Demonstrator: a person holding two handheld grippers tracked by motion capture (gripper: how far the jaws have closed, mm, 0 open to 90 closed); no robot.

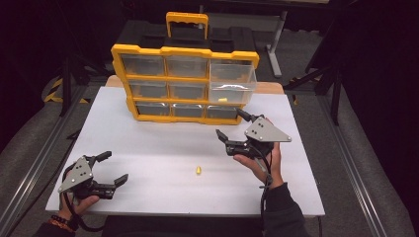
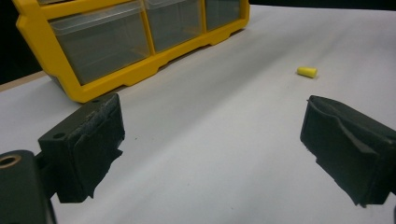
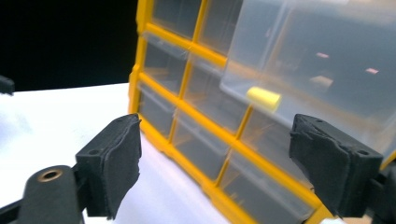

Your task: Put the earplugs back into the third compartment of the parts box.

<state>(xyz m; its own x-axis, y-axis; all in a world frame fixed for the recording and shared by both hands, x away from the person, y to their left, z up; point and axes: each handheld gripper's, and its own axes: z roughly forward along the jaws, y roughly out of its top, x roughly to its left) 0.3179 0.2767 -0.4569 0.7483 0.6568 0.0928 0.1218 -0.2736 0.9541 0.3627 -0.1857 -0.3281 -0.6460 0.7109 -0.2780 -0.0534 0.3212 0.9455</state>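
Observation:
A yellow organiser (image 1: 184, 84) with clear drawers stands at the back of the white table (image 1: 148, 143). Its top right drawer (image 1: 232, 81) is pulled out, and a small yellow plug (image 1: 222, 100) lies inside it. From the right gripper view the same plug (image 3: 264, 99) shows through the clear drawer wall (image 3: 327, 60). A second yellow plug (image 1: 198, 170) lies loose on the table near the front middle. My right gripper (image 1: 231, 124) is open just in front of the organiser's lower right corner, nothing between its jaws. My left gripper (image 1: 114, 168) rests open at the front left, the loose plug (image 2: 307, 72) ahead of it.
The organiser (image 2: 116, 51) has an orange carry handle (image 1: 187, 19) on top. Metal rails run along both sides of the table. A dark stand leg (image 1: 276, 42) is behind the organiser at the right.

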